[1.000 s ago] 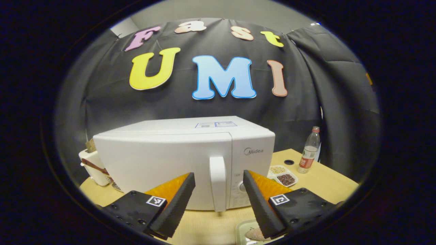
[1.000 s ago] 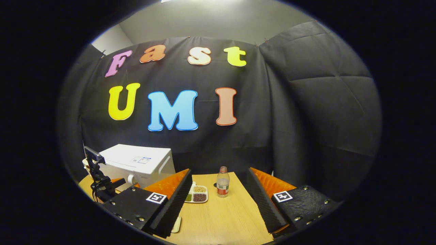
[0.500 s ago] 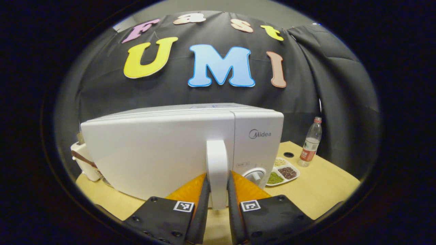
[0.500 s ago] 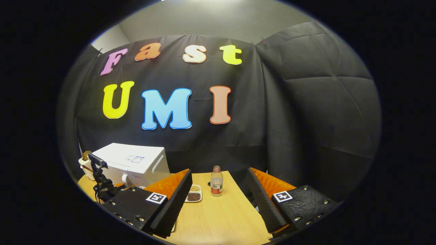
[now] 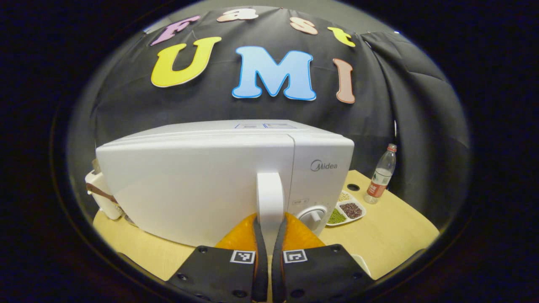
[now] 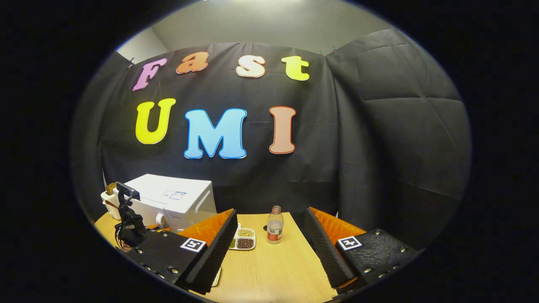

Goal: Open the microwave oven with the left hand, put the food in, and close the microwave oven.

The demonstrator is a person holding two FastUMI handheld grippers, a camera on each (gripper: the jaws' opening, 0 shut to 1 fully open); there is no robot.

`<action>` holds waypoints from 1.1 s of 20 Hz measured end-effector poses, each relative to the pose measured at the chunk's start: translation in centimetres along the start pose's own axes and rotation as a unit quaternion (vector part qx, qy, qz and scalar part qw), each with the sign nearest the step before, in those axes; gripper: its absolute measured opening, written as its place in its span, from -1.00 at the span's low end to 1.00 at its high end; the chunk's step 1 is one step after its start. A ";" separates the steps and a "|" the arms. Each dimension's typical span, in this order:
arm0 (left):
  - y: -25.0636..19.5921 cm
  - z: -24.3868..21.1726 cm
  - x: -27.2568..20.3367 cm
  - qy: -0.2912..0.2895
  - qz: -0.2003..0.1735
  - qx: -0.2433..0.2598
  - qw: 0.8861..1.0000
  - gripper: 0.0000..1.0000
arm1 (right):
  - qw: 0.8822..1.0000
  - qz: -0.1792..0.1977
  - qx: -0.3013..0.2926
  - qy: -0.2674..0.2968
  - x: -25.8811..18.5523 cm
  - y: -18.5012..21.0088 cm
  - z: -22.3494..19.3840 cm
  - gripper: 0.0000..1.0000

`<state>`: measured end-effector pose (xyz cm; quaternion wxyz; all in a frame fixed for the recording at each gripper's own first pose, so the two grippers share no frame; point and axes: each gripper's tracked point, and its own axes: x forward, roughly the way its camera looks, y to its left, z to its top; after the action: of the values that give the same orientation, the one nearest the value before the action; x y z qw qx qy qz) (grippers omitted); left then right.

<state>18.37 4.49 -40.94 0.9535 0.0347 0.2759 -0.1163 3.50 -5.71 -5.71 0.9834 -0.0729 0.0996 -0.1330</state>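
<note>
White boxy microwave oven (image 5: 202, 181) door unopened; left gripper (image 5: 269, 235) clamps its white upright handle (image 5: 269, 198); right gripper (image 6: 269, 240) gapes, food unloaded.

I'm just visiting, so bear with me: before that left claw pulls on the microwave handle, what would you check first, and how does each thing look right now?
1. Left gripper closed on the door handle, a finger on each side: ok.
2. Microwave door shut, ready to be pulled: ok.
3. Grip firm enough not to slip: cannot tell.
4. Right gripper open and off to the side, away from the door: ok.
5. Bean tray and bottle beside the microwave's control side, away from the door: ok.
</note>
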 end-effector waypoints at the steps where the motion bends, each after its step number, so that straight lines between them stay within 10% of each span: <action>1: 0.0 0.0 -0.1 0.003 0.000 0.001 1.000 -0.79 | 1.000 0.003 0.000 0.001 0.0 0.1 0.0 0.96; 11: -0.1 -0.2 -0.3 0.031 -0.017 0.001 0.999 -0.84 | 1.000 0.012 0.011 0.008 0.2 1.2 0.0 0.96; 22: 3.0 -4.9 -14.7 0.033 -0.084 0.007 0.996 -0.83 | 0.998 0.060 0.024 0.018 -0.8 6.8 -1.0 0.96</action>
<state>4.46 11.04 -37.19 0.9305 0.0218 0.3082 -0.1969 4.18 0.86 -7.66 0.9891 -0.0409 0.1183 -0.0771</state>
